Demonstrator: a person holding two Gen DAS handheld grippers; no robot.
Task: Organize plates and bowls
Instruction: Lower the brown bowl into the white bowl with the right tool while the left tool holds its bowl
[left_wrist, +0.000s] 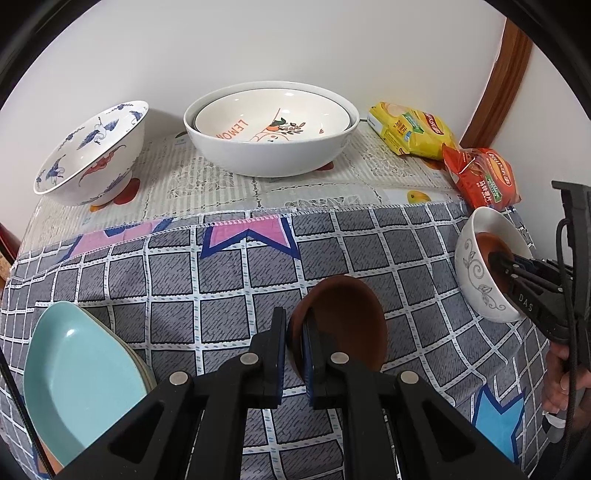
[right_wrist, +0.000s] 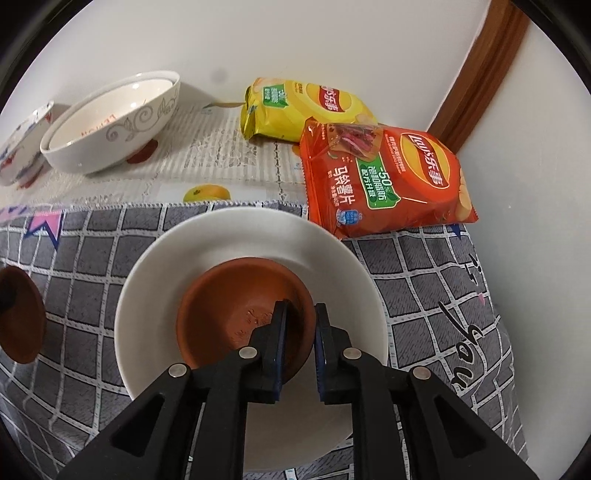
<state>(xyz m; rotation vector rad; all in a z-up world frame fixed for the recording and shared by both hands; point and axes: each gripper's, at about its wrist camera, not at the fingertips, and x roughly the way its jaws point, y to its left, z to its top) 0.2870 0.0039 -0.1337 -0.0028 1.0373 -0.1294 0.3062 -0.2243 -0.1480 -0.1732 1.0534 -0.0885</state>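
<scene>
My left gripper (left_wrist: 294, 325) is shut on the rim of a brown clay bowl (left_wrist: 347, 321), held tilted above the grey checked cloth (left_wrist: 221, 280). My right gripper (right_wrist: 301, 317) is shut on the rim of a second brown clay bowl (right_wrist: 236, 306) that sits inside a white bowl (right_wrist: 207, 254). In the left wrist view that white bowl (left_wrist: 476, 273) shows at the right with a grey vine pattern, the right gripper (left_wrist: 498, 264) reaching into it. The left-held brown bowl shows at the right wrist view's left edge (right_wrist: 22, 317).
A large white bowl (left_wrist: 269, 155) holding a "LEMON" bowl (left_wrist: 273, 118) stands at the back. A blue-and-white crane bowl (left_wrist: 92, 155) is back left. A teal plate stack (left_wrist: 81, 373) is front left. Yellow (right_wrist: 306, 107) and orange (right_wrist: 388, 177) chip bags lie back right by the wall.
</scene>
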